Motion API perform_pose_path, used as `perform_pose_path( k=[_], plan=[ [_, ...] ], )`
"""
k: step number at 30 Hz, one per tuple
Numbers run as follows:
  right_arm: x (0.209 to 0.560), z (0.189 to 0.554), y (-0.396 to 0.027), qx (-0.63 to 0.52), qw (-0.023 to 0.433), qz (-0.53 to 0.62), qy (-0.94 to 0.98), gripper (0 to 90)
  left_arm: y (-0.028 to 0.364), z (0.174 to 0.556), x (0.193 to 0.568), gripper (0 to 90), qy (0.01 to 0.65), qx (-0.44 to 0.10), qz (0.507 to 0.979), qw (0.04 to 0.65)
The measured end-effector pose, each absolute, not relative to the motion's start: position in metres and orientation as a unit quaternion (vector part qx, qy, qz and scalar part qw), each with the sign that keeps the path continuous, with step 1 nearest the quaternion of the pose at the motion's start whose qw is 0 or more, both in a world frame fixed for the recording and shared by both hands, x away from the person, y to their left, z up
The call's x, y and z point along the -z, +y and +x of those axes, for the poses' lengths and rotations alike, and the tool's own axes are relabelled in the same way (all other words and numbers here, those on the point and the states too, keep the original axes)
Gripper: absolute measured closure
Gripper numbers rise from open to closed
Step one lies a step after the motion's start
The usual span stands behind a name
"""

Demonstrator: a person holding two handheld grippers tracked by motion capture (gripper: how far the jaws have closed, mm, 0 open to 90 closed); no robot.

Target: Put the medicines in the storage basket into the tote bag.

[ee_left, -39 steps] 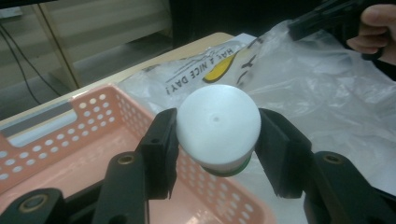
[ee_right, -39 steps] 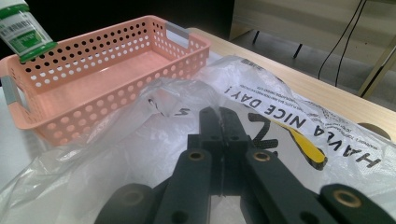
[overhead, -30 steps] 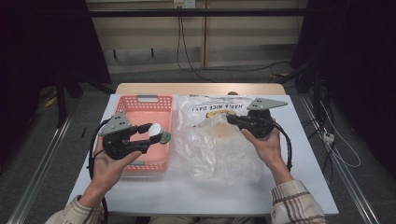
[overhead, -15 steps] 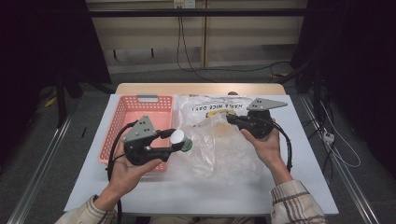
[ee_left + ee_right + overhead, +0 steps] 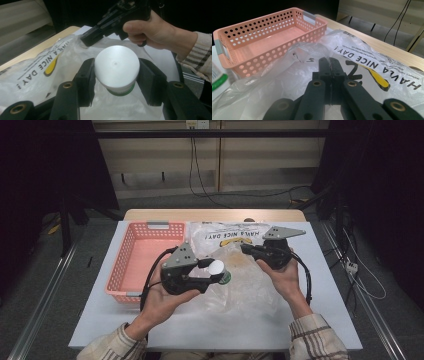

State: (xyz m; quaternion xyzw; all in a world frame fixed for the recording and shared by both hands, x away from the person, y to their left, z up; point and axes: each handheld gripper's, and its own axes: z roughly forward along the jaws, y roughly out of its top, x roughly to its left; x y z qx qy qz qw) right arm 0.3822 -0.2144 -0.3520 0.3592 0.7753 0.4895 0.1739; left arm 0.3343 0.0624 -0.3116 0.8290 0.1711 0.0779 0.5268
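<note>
Left gripper: jaws clamped on a white cup with a green band, held above the bag.
Right gripper: jaws pressed together, pinching the bag's upper edge.
Bag: clear plastic with black lettering, crumpled on the table between both hands.
Basket: pink, perforated, just left of the bag, nothing visible inside.
Obstruction: the raised bag film lies between the cup and the right gripper.

- Basket: peach plastic, matt, perforated walls, grey handle tabs.
- Bag: thin clear plastic film, crinkled and glossy, with black print.
- Cup: smooth white plastic, satin sheen.
- Table: smooth matt white top; bare wood strip at its 12 o'clock edge.
</note>
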Motion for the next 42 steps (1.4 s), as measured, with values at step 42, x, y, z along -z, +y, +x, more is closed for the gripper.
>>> perform_pose_path(
  k=[42],
  plan=[
    [0.364, 0.386, -0.214, -0.476, 0.150, 0.361, 0.788, 90.0, -0.024, 0.410, 0.430, 50.3, 0.258, -0.058, 0.870, 0.416]
  ],
)
